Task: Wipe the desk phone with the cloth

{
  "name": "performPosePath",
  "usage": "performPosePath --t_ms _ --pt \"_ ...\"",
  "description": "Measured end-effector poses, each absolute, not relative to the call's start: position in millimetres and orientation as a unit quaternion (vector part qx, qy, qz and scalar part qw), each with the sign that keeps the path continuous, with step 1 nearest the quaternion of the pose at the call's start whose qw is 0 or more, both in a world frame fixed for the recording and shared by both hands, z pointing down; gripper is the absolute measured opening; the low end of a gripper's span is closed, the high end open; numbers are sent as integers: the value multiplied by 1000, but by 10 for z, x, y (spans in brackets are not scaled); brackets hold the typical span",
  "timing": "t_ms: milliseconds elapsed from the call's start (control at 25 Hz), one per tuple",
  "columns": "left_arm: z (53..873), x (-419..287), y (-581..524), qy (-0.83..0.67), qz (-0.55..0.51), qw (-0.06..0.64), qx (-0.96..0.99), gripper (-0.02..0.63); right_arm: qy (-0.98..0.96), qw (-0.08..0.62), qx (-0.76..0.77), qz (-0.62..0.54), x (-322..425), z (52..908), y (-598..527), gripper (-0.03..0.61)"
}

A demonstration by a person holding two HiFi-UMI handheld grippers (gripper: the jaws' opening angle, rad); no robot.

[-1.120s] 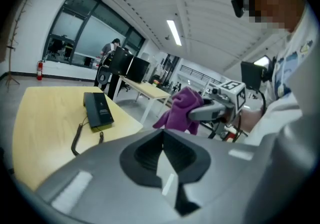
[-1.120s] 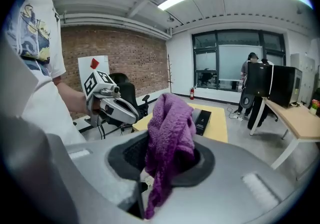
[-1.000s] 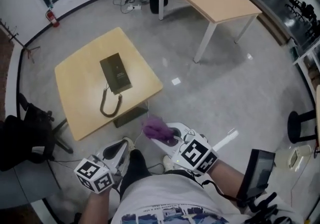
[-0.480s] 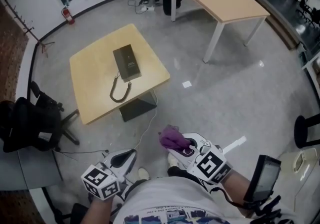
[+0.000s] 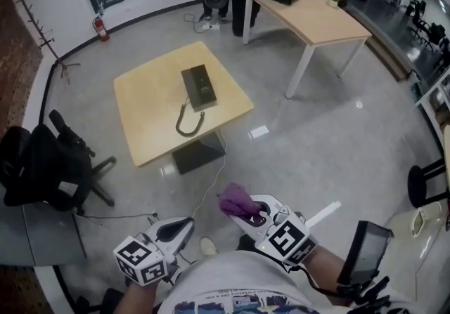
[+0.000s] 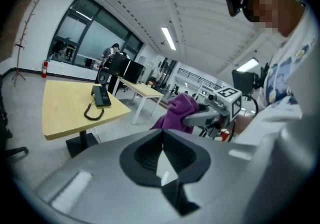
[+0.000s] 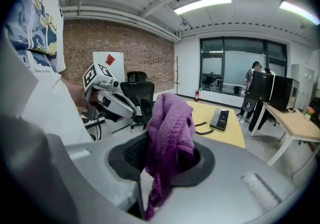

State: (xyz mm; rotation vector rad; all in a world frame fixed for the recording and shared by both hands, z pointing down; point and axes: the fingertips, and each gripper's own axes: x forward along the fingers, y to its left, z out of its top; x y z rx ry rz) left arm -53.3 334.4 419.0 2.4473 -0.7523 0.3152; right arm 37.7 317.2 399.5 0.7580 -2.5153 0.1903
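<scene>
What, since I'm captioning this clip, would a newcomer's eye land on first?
The crumpled purple cloth clamped in the right tool stands out, low in the head view. Farther off, the black desk phone lies on the square pale wooden table.

No word or number reads clearly anywhere right now. On the brick wall (image 7: 145, 50) hangs a white sign (image 7: 108, 62) with a red diamond and no legible lettering, and the marker cubes (image 5: 285, 241) show only black-and-white square patterns. Left of that wall, the shirt (image 7: 45, 32) carries a small line of print, too blurred to read.
</scene>
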Motion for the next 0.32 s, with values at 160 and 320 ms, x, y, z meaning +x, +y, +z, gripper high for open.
performPosePath --t_ms 160,320 --pt "4271 -779 3514 -277 118 277 913 6 -921 258 283 63 166 4028 3300 104" --pt "4383 -1087 3657 -297 119 275 907 6 -928 252 270 60 -161 4084 3404 104"
